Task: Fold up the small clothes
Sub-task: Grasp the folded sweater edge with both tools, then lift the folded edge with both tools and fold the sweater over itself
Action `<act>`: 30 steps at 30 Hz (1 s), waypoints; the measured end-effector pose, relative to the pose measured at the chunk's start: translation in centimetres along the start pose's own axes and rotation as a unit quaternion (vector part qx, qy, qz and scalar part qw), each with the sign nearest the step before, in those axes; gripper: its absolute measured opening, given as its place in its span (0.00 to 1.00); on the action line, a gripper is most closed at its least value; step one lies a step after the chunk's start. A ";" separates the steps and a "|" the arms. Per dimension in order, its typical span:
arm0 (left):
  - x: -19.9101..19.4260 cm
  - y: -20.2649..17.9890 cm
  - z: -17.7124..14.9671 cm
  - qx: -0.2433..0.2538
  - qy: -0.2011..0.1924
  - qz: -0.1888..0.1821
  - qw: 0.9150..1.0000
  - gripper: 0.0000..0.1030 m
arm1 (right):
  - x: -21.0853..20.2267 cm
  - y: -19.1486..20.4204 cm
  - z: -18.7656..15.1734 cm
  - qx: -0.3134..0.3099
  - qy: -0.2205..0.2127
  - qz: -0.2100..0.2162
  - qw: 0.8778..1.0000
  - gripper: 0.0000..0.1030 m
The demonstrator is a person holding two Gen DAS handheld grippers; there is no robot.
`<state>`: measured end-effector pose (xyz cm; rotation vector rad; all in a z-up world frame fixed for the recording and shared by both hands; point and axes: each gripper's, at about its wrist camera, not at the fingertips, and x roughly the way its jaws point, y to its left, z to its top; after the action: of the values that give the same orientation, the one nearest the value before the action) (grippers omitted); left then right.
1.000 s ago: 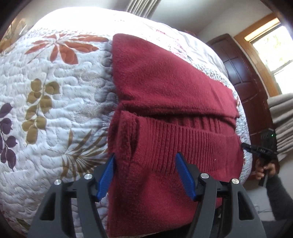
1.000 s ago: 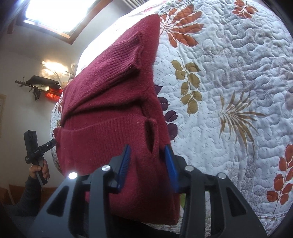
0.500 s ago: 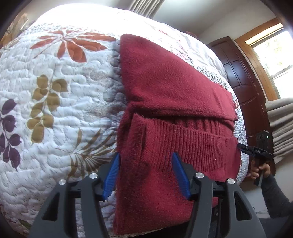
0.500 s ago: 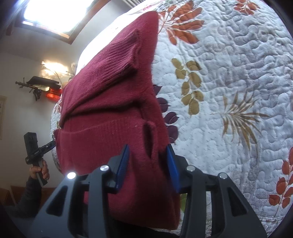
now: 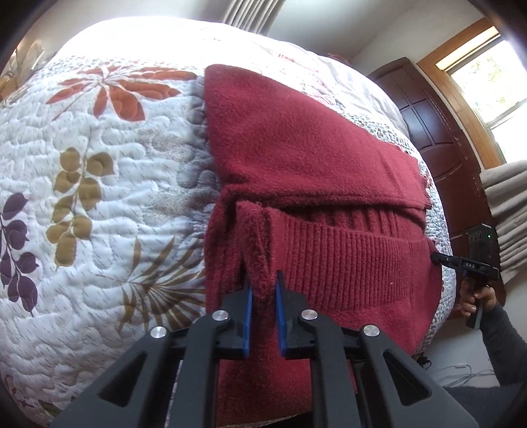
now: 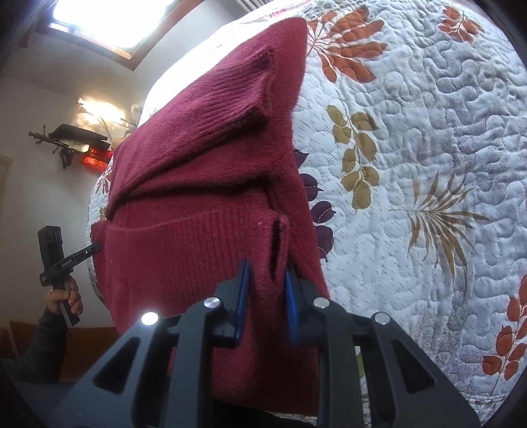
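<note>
- We see the left gripper (image 5: 263, 289) pinching the red sweater (image 5: 306, 158) hem at 6 o'clock.
- Our right gripper (image 6: 266, 280) apparently clamps its other corner, on the quilted bed (image 6: 428, 148).

This is a bedroom in a home. A bed (image 5: 98, 197) fills most of both views, covered by a white quilt with a leaf pattern. Beyond the bed's far right corner stands a dark wooden door (image 5: 438, 131), and beside it a wood-framed window (image 5: 487, 82). Behind the bed hang curtains (image 5: 250, 13). A lit wall lamp (image 6: 95, 108) shines on the wall left of the bed.
</note>
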<state>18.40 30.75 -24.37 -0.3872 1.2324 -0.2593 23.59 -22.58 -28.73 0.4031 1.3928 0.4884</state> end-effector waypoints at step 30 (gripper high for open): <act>-10.1 -5.4 8.9 0.036 -0.174 -0.046 0.983 0.10 | -11.6 6.7 7.8 -0.056 -0.156 -0.002 0.986 0.06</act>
<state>23.78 31.16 -10.89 -0.4094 0.8604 -0.3006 29.52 -23.18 -14.42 0.3682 1.0579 0.4765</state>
